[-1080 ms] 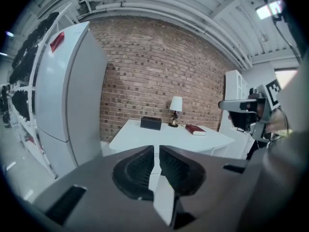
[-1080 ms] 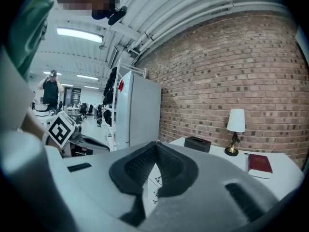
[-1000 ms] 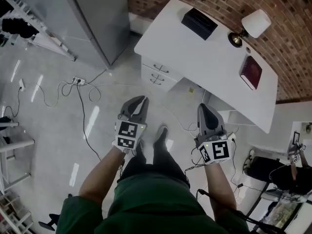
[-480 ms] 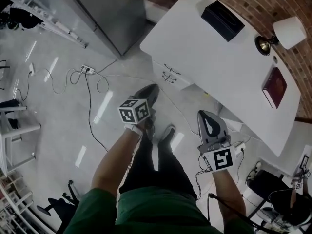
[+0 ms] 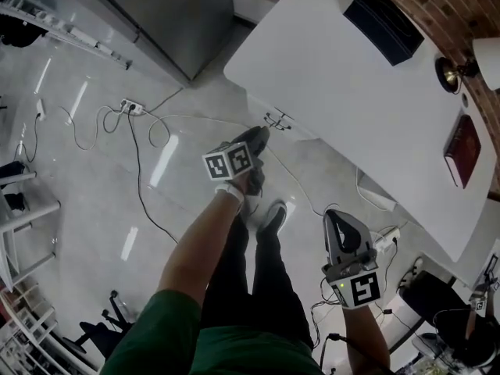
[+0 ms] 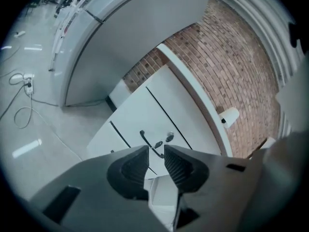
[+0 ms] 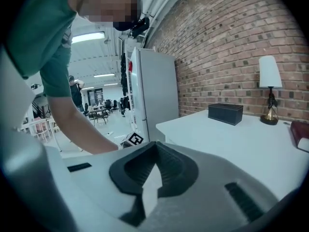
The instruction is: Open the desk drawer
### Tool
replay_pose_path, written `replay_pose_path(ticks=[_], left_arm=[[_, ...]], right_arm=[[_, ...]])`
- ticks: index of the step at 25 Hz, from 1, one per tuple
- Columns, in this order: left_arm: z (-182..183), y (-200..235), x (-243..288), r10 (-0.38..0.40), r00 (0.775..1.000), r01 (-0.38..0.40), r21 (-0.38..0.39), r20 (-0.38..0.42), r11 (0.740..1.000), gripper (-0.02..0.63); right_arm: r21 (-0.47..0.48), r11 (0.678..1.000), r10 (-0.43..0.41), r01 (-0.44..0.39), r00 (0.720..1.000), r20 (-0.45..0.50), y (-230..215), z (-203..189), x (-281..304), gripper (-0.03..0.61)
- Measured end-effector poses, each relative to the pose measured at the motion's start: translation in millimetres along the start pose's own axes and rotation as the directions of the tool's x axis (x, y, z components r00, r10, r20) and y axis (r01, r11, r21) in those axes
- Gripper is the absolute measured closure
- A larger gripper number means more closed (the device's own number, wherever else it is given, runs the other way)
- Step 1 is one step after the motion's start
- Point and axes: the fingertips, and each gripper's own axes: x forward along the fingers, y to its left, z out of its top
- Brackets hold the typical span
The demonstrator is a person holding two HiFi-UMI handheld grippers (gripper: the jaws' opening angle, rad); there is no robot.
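The white desk fills the upper right of the head view, and its drawer handles peek out under the near edge. My left gripper reaches toward them, a short way off. In the left gripper view the white drawer fronts with a dark curved handle lie just beyond the left gripper, which is open by a narrow gap and holds nothing. My right gripper hangs back near the floor, shut and empty. In the right gripper view the right gripper has its jaws meeting.
On the desk stand a black box, a lamp and a red book. A grey cabinet rises left of the desk. A power strip and cables lie on the floor. The person's shoes are near the desk.
The person has stepped closer to the desk. My left gripper has reached forward to the drawer handles. The right gripper has dropped lower in the head view.
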Motion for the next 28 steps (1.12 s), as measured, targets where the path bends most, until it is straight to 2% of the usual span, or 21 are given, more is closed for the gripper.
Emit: replay_pose_path(ticks=[4,7,13,19,23,28], left_arm=[[-6.9,10.9,35.8,-0.084,0.996,0.085,-0.164,0.008,0.983,0.523],[-4.6,16.3,60.3,-0.107,0.993,0.115,-0.235,0.045,0.965,0.522],[-3.4,30.9,99.7,-0.130,0.985,0.157,-0.290,0.109,0.944,0.514],[-6.9,38.7,111.4,-0.181,0.969,0.233,-0.368,0.170,0.900,0.510],[-4.6,29.9,125.8,-0.207,0.957,0.273,-0.393,0.201,0.878,0.512],[-6.5,22.5,126.5,-0.237,0.938,0.331,-0.445,0.254,0.832,0.578]], right_arm=[[0.045,0.999,-0.005,0.006,1.000,-0.023,-3.9,-20.7,6.3,0.578],[0.076,0.997,-0.013,0.015,1.000,-0.024,-12.6,-33.2,11.6,0.577],[0.082,0.996,0.018,-0.016,1.000,-0.016,-19.2,-55.2,21.8,0.577],[0.064,0.996,0.072,-0.069,0.996,-0.055,-6.4,-72.8,29.7,0.577],[0.076,0.993,0.100,-0.093,0.991,-0.091,-3.4,-90.2,36.0,0.577],[0.058,0.989,0.145,-0.139,0.982,-0.121,8.4,-95.6,41.3,0.577]])
